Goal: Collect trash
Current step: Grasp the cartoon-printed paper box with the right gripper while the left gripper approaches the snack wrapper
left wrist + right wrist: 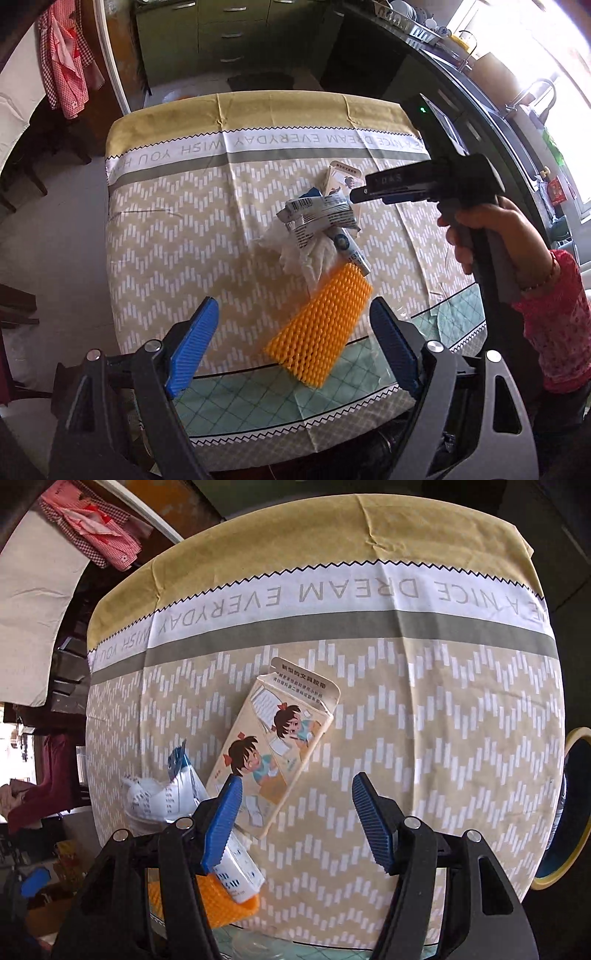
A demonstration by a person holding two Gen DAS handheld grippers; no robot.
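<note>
Looking down past the left gripper (291,339), both ribbed blue pads (194,343) stand wide apart with nothing between them, just hovering over the surface (177,236). Right under it lies an orange foam net sleeve (321,328), spongy, honeycomb-holed and kinda rectangular, lying flat on the cloth. Touching its far end is a small white tube (351,251), and over that a crumpled white tissue (295,258) and a scrunched printed wrapper (317,214) with a barcode, all heaped in one pile near the middle of the surface. Just behind the pile sits a flat cardboard box (341,181) with cartoon girls on it.

The right gripper (295,812) is open too, empty, its left pad (221,823) in front of the box's near corner in its own view; from the left camera its fingers sit right next to the wrapper, so whether they touch I can't tell. A hand (491,232) with a red patterned sleeve holds it.

The tablecloth (424,738) is beige zigzag print, then a grey stripe, a white lettered band, then mustard yellow. A tape roll (570,812) sits at the right edge. Farther back: green cabinets (207,37) and a red checked shirt (66,66) hanging.
</note>
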